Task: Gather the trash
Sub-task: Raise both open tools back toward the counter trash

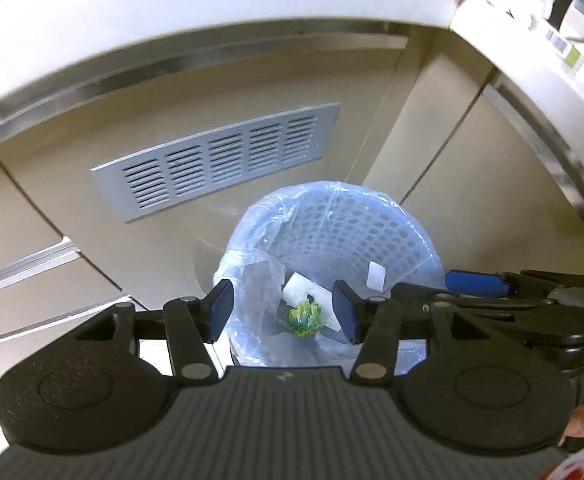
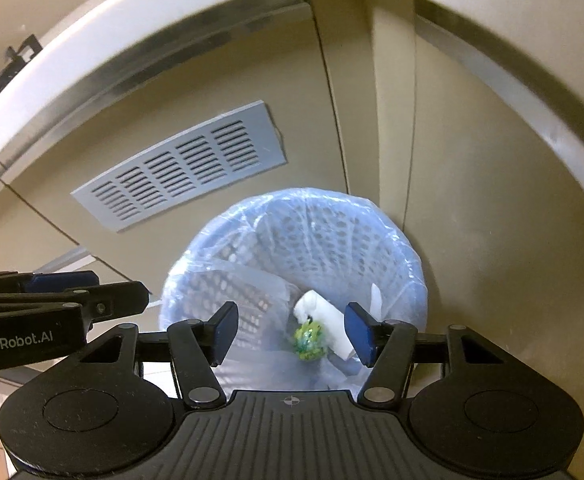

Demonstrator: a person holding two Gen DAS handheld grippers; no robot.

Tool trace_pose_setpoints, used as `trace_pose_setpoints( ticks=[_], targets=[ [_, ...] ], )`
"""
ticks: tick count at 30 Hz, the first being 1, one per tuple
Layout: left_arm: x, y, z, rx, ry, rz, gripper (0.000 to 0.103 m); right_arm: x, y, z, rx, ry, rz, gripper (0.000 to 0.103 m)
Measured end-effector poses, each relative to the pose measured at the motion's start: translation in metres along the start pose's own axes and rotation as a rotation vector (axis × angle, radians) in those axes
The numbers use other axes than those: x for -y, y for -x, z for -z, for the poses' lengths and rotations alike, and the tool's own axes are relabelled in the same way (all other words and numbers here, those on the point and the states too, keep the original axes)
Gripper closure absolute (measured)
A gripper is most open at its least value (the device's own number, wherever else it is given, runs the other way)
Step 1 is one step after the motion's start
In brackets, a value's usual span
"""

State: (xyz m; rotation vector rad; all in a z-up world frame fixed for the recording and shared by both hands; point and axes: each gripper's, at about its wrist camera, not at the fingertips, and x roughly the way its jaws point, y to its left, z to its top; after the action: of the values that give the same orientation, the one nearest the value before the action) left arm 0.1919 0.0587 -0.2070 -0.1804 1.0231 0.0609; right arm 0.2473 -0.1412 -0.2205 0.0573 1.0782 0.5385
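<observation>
A perforated waste basket (image 1: pixel 371 236) (image 2: pixel 315 232) lined with a clear bluish bag stands on the floor against beige cabinets. At its bottom lie a crumpled green and yellow wrapper (image 1: pixel 305 316) (image 2: pixel 309 340) and white paper scraps (image 1: pixel 297 290) (image 2: pixel 327 320). My left gripper (image 1: pixel 284 312) hangs above the basket mouth, open, with nothing between its blue pads. My right gripper (image 2: pixel 292 334) hovers beside it over the same basket, also open and empty. Each gripper shows at the edge of the other's view: the right gripper (image 1: pixel 475 284) and the left gripper (image 2: pixel 76 280).
A grey louvred vent (image 1: pixel 216 160) (image 2: pixel 180 168) is set in the cabinet front behind the basket. A white countertop edge (image 1: pixel 212 4) overhangs above, with items on it at the far right. Cabinet doors with metal trim (image 1: pixel 551 152) close in on the right.
</observation>
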Motion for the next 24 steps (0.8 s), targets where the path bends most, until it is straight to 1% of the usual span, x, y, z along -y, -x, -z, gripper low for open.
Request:
trace_pose_setpoints(
  ticks=[5, 11, 19, 24],
  targets=[
    [-0.002, 0.027, -0.006, 0.031, 0.037, -0.014, 0.053, -0.01, 0.021, -0.007, 0.012, 0.013, -0.035, 0.041],
    [-0.001, 0.064, -0.016, 0.079, 0.072, -0.032, 0.053, -0.018, 0.056, -0.021, 0.05, 0.036, -0.086, 0.037],
    [0.007, 0.107, -0.03, 0.155, 0.09, -0.06, 0.053, -0.017, 0.105, -0.036, 0.131, 0.049, -0.143, 0.034],
    [0.015, 0.125, -0.037, 0.208, 0.09, -0.082, 0.053, -0.005, 0.134, -0.046, 0.197, 0.054, -0.147, 0.034]
  ],
)
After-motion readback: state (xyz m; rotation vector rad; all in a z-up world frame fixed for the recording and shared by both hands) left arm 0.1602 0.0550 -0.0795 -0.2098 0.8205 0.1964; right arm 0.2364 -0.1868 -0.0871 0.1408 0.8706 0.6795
